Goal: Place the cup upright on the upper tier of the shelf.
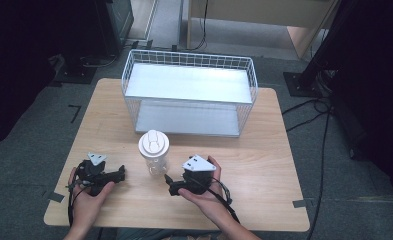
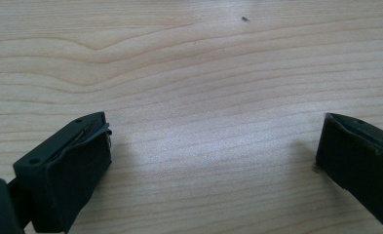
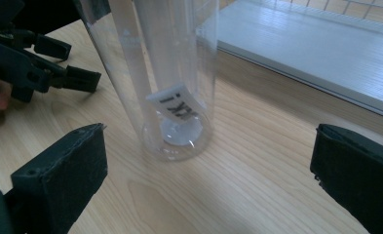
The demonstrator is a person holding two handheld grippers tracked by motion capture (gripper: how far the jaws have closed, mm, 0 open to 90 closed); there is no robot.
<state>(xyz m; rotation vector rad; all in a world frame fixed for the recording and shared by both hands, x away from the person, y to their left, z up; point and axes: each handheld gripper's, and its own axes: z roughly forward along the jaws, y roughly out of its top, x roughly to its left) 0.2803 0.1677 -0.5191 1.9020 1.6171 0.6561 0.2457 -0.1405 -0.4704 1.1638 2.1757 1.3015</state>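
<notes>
Both grippers rest on the wooden worktop (image 1: 264,150), fingers spread wide and grasping nothing. Left gripper (image 1: 120,173) points toward the clear plastic bottle (image 1: 154,152); right gripper (image 1: 170,184) faces it from the other side, bottle near but untouched. Bottle is a cylinder, upright, white round lid (image 1: 153,142), label inside partly readable, maybe "XX". White wire basket (image 1: 190,59) stands behind, its far side cut off in the right gripper view.

Soft overhead light, dark room edges, slightly blurry pictures.
</notes>
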